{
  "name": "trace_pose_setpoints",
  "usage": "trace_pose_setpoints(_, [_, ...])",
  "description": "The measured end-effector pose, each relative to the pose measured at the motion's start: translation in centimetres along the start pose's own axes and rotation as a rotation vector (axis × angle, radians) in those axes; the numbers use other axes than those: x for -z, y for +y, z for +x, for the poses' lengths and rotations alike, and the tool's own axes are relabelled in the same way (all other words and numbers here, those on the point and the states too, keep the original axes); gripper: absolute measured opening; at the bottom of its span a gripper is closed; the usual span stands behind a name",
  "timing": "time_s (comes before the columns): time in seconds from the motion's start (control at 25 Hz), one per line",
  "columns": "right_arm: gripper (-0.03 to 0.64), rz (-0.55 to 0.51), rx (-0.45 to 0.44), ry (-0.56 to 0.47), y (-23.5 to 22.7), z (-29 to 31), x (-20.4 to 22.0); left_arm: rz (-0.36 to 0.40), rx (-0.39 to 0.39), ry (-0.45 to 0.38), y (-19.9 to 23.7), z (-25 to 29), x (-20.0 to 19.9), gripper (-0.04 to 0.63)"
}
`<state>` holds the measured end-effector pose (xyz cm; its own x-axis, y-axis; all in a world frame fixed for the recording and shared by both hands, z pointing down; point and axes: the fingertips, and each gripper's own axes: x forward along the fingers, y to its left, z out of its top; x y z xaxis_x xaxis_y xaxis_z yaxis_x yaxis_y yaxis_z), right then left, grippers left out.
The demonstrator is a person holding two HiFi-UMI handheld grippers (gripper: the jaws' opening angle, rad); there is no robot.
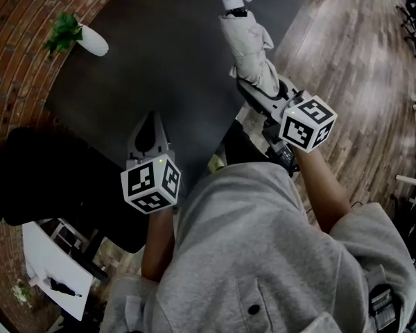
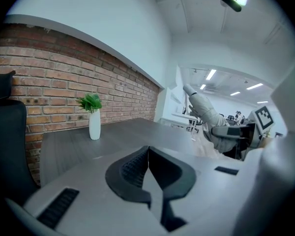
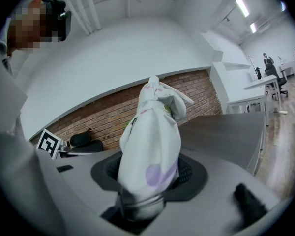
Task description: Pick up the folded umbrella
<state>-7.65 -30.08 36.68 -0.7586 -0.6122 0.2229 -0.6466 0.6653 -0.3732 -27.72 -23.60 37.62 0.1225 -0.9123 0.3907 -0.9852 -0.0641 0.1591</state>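
Note:
The folded umbrella (image 1: pixel 248 44) is white fabric with a faint purple spot and a white handle end. My right gripper (image 1: pixel 261 89) is shut on its lower part and holds it lifted off the dark table (image 1: pixel 159 75), pointing away from me. In the right gripper view the umbrella (image 3: pixel 150 141) fills the gap between the jaws of the right gripper (image 3: pixel 150 181) and hides the pads. My left gripper (image 1: pixel 150 127) hovers at the table's near edge with nothing in it. The left gripper view shows this gripper (image 2: pixel 147 154) shut, with the umbrella (image 2: pixel 204 109) off to its right.
A white vase with a green plant (image 1: pixel 89 39) stands at the table's far left, near the brick wall; it also shows as the vase (image 2: pixel 94 124). A black chair (image 1: pixel 28 179) sits left of me. Wooden floor (image 1: pixel 360 61) lies to the right. A white board (image 1: pixel 55 269) lies low left.

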Motion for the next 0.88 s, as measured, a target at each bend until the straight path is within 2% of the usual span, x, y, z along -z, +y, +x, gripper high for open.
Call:
trace_pose_setpoints(0.48, [0.198,0.001,-0.015,-0.081,1.1,-3.0,-1.7,0.037,0.046,-0.039,-2.2,-0.8,-1.0,0.015])
trace_pose_setpoints(0.88, [0.198,-0.009,-0.05,-0.127,0.9,-6.4,-2.1,0.061,0.034,-0.056,-5.1,-2.2,-1.1,0.015])
